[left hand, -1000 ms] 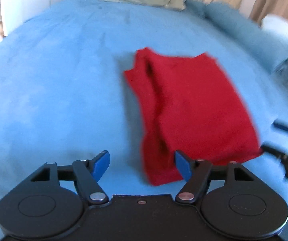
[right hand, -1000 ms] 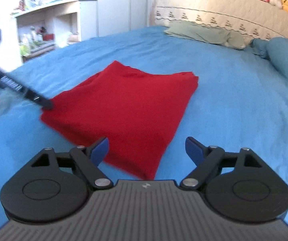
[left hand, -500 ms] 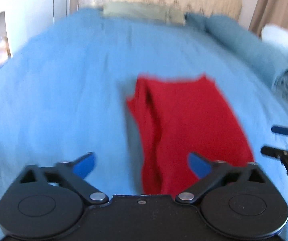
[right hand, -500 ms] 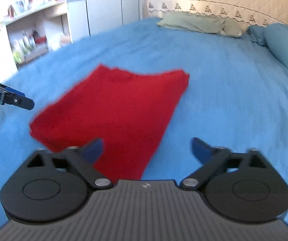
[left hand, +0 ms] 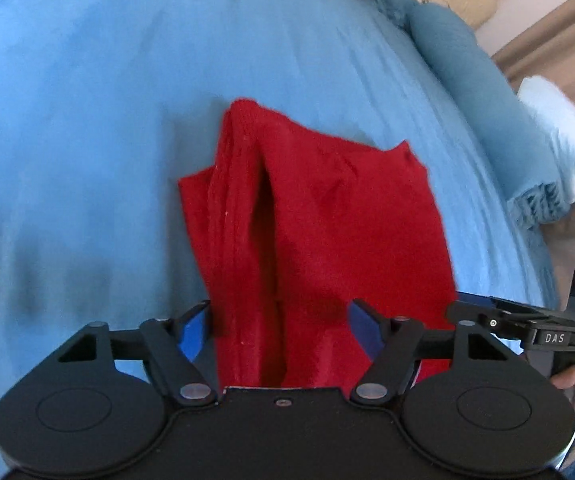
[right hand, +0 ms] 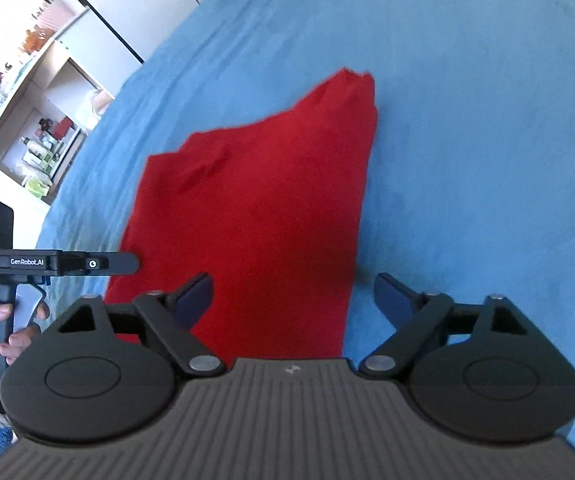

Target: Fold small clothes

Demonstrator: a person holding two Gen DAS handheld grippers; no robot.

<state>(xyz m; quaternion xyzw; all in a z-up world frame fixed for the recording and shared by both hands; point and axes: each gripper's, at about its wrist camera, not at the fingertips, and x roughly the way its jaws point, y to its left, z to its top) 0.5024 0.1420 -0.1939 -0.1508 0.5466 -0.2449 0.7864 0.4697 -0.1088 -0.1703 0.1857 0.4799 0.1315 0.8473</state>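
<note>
Your bed (left hand: 87,120) fills both views under a blue cover, and the red cloth (left hand: 327,240) lies flat on it, folded into a rough oblong with its near edge running under both of your grippers. Along the cloth's left side, in the left wrist view, the layers bunch into a raised ridge with a dark crease beside it. The far corner on that side comes to a point.

At the head of the bed a blue bolster (left hand: 487,100) lies along the right edge, with a white pillow (left hand: 563,140) just past it. A white shelf unit (right hand: 35,112) crowded with small items stands beside the bed on the other side.

Your left gripper (left hand: 279,330) points down at the cloth's near edge. Its jaws are closing, with the ridge of the cloth between them; the left pad sits right at the fabric, the right pad looks clear of it, so nothing is clamped.

Your right gripper (right hand: 293,294) has its jaws apart and straddles the cloth's right edge: the left finger is over red fabric, the right finger over bare cover. It grips nothing.

Each gripper shows in the other's view, coming in from the side near the cloth's near corners, with your fingers (right hand: 19,340) wrapped around the left handle.
</note>
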